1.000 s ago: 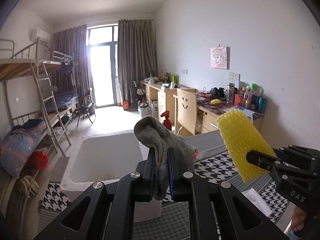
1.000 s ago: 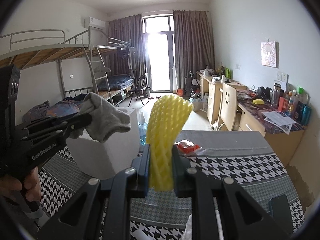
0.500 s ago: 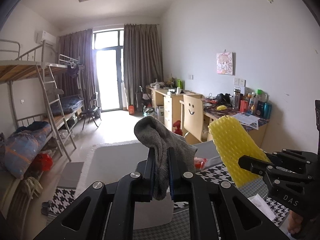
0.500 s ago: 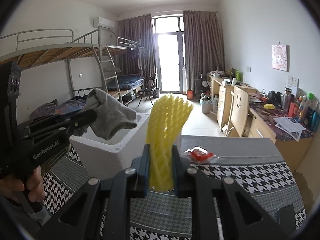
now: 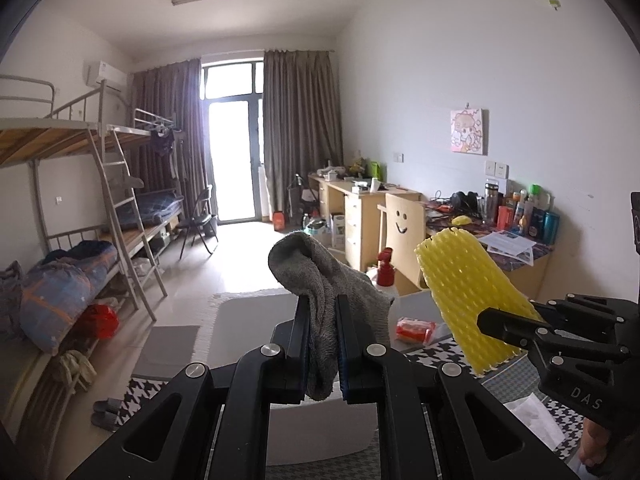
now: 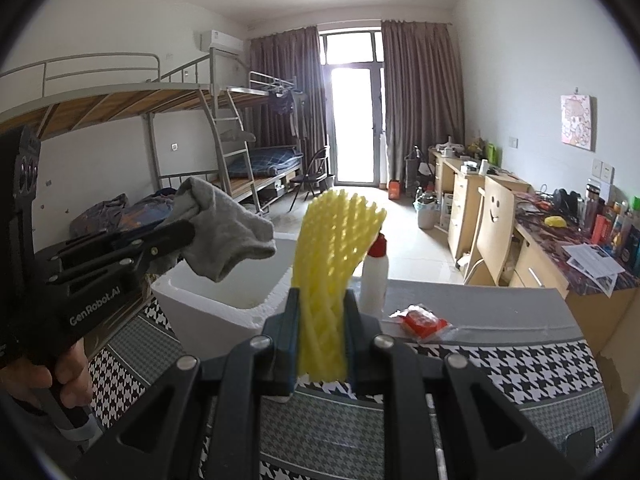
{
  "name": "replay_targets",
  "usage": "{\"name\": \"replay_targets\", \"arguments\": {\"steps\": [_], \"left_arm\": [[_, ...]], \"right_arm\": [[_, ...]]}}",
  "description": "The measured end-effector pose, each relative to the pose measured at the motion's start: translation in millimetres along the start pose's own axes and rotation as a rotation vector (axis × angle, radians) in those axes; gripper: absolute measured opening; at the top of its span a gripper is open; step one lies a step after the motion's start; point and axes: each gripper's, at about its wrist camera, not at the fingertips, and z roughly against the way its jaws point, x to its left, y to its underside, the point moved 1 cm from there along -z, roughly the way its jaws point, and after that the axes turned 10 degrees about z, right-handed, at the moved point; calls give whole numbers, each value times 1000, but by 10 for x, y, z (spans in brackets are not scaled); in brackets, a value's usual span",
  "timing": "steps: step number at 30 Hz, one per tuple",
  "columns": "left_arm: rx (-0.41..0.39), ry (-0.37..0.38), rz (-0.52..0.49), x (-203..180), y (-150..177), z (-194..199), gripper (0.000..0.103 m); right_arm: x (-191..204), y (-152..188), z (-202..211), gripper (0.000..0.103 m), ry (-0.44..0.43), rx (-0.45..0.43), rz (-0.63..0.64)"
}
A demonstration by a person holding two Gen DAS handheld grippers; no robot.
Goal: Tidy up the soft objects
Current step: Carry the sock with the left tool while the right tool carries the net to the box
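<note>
L gripper (image 5: pixel 322 344) fingers clamped on grey sock (image 5: pixel 320 276), R gripper (image 6: pixel 322 336) on yellow foam net (image 6: pixel 328 264), foam box (image 6: pixel 224 304) contents unclear

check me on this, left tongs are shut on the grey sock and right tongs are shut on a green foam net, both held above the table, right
Not quite: the foam net in the right tongs is yellow, as the right wrist view shows. The left tongs are shut on the grey sock, both above the table.
</note>
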Motion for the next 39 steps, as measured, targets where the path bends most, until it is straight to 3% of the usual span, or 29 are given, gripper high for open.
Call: {"name": "replay_targets", "arguments": {"steps": [24, 39], "left_arm": [[0, -73, 43, 266, -61, -92, 12], [83, -85, 66, 408, -89, -382, 12]], "right_arm": [[211, -235, -340, 22, -86, 17, 72], [261, -316, -578, 22, -96, 62, 90]]}}
